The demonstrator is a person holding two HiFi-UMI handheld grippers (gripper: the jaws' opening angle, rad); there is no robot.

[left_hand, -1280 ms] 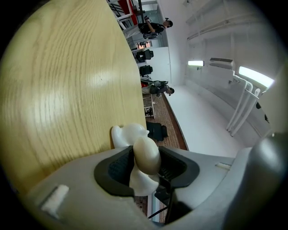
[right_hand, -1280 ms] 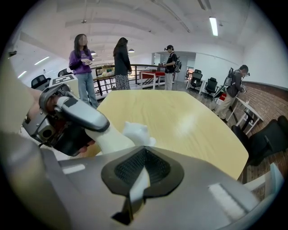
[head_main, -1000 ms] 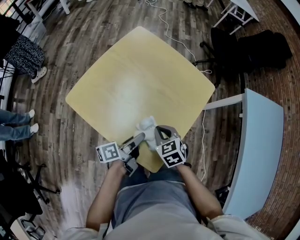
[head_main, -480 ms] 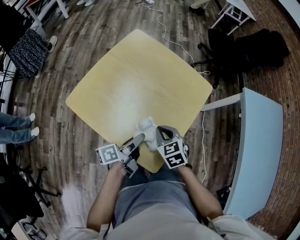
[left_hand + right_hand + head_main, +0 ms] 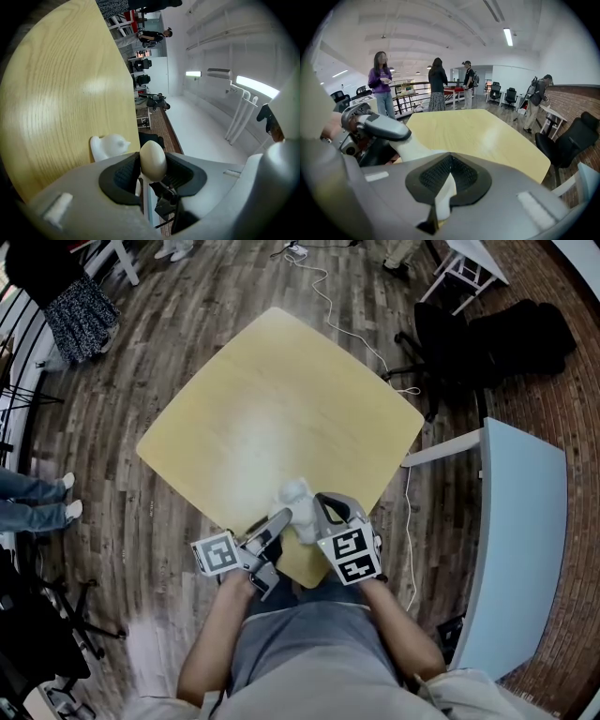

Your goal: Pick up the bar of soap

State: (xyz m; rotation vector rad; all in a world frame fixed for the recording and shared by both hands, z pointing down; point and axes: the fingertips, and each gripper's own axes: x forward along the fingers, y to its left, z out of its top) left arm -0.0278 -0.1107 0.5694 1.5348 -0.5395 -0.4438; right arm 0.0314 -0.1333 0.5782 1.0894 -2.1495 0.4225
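A cream oval bar of soap (image 5: 153,160) stands end-on between the black pads of my left gripper (image 5: 152,164), which is shut on it. A white animal-shaped piece (image 5: 108,146) shows just past that jaw, over the yellow table (image 5: 61,93). In the head view this white lump (image 5: 295,499) sits between the left gripper (image 5: 279,519) and the right gripper (image 5: 319,508), above the table's near corner (image 5: 281,399). My right gripper (image 5: 446,180) is shut on a thin white edge (image 5: 444,196) of that piece. Its lower part is hidden.
Past the table several people (image 5: 383,79) stand by a railing. Black office chairs (image 5: 469,334) and a pale blue table (image 5: 516,521) lie to the right. A white cable (image 5: 347,315) runs over the wooden floor. Someone's legs (image 5: 37,493) show at far left.
Both grippers, with the white lump between them, have risen a little and sit slightly nearer the person. Their grips look the same.
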